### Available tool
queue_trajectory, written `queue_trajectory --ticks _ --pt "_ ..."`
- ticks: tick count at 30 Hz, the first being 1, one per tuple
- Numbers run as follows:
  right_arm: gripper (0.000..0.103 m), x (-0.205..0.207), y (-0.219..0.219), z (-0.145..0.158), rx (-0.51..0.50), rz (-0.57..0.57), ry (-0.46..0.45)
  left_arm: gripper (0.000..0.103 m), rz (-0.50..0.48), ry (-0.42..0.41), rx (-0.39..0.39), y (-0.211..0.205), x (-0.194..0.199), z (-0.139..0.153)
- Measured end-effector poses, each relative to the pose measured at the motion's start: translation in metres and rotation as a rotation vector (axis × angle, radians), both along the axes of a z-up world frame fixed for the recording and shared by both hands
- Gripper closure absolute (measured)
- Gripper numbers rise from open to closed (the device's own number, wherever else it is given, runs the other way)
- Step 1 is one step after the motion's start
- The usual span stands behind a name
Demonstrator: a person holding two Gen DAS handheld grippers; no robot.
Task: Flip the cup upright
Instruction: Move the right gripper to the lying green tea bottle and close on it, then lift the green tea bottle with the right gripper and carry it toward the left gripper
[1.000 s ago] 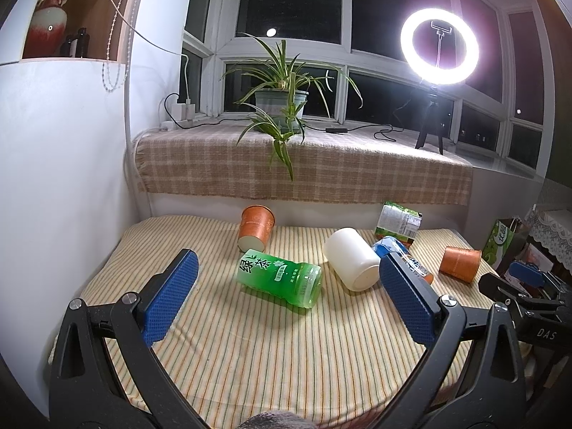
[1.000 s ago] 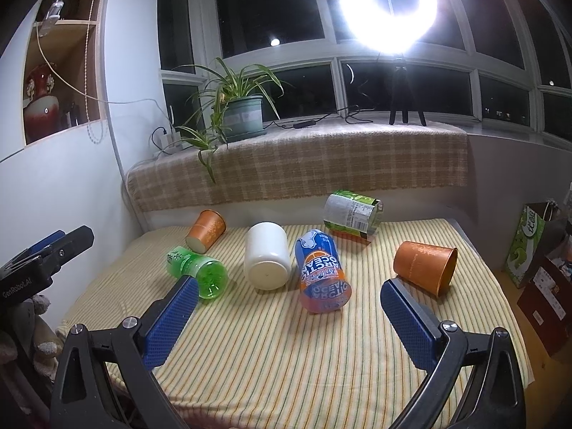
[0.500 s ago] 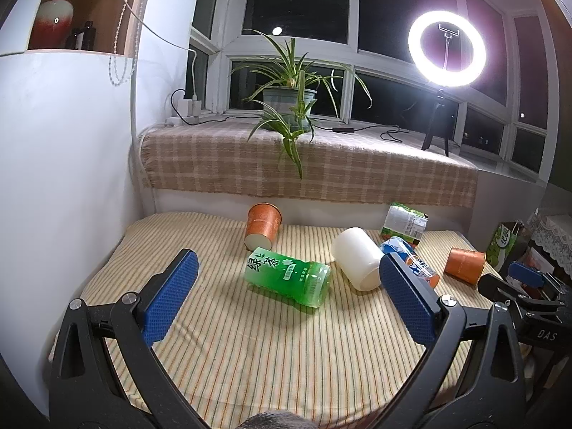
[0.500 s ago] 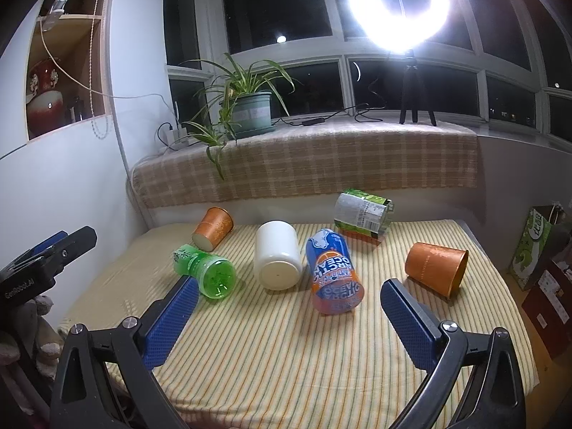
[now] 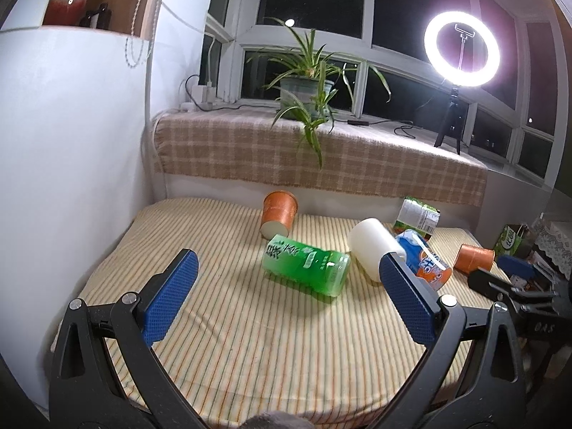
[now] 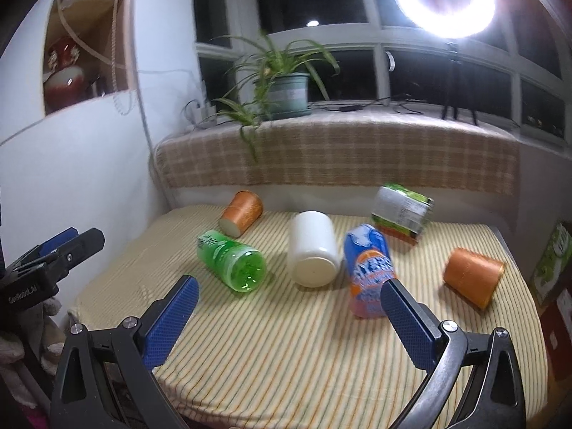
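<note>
Left wrist view
- Left gripper point(image 5: 286, 282): jaws spread wide with nothing between them, hanging above the near part of the striped counter point(image 5: 250, 339).
- Green tea cup point(image 5: 305, 264): on its side at the counter's middle, printed end toward the back left, between the two blue pads in this view but farther off.
- Orange cup at the back point(image 5: 279, 213): lying tipped over near the back edge, white bottom toward the camera, just behind the green tea cup.
- White cup point(image 5: 373, 248): on its side, right of the green one; its near end is hidden by the right blue pad.
- Orange soda cup point(image 5: 425, 261): lying just right of the white cup, partly hidden behind that pad.
- Green carton point(image 5: 417, 214): tilted near the back right.
- Second orange cup point(image 5: 475, 258): on its side at the counter's right edge.
- Right gripper point(image 5: 514, 279): seen side-on at the right edge; cannot tell how its jaws stand from here.

Right wrist view
- Right gripper point(image 6: 286, 307): jaws wide apart and empty, over the counter's front.
- Green tea cup point(image 6: 232, 264): on its side, round end toward the camera.
- White cup point(image 6: 314, 248): lying beside it, flat end facing forward.
- Orange soda cup point(image 6: 370, 271): on its side, just right of the white cup.
- Second orange cup point(image 6: 472, 276): on its side, well apart at the right.
- Left gripper point(image 6: 57, 254): at the left edge, side-on.
</note>
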State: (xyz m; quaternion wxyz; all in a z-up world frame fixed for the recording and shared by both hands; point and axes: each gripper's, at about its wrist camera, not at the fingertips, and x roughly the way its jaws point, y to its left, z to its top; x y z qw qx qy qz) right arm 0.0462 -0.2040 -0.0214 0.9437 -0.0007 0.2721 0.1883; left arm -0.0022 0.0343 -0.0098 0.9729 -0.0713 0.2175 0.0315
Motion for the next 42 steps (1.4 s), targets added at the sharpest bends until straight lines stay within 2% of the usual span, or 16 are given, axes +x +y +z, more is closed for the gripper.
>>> queue_trajectory --ticks 9,13,16,23,30,34,35,37,42 --pt "0.001 0.042 0.060 -0.001 -0.142 0.255 0.069 0.000 0.085 0.060 -0.056 0.039 -0.015 -0.025" --pt "0.002 0.070 0.097 -0.012 -0.199 0.353 0.147 0.000 0.137 0.081 -0.093 0.059 -0.027 -0.037" --pt "0.008 0.096 0.126 -0.026 -0.261 0.409 0.221 0.000 0.181 0.094 -0.114 0.073 -0.036 -0.045" --pt "0.011 0.132 0.181 -0.055 -0.517 0.473 0.285 0.000 0.287 0.109 -0.178 0.109 -0.059 -0.061" --pt "0.015 0.145 0.211 -0.083 -0.695 0.515 0.338 0.000 0.337 0.121 -0.201 0.133 -0.066 -0.069" --pt "0.020 0.149 0.219 -0.091 -0.754 0.511 0.344 0.001 0.342 0.120 -0.209 0.138 -0.066 -0.070" --pt "0.024 0.151 0.219 -0.093 -0.765 0.506 0.348 0.001 0.342 0.121 -0.211 0.138 -0.066 -0.071" --pt "0.028 0.153 0.219 -0.095 -0.780 0.494 0.351 0.001 0.341 0.122 -0.212 0.139 -0.066 -0.072" --pt "0.040 0.160 0.215 -0.094 -0.766 0.474 0.356 0.001 0.342 0.113 -0.214 0.138 -0.067 -0.070"
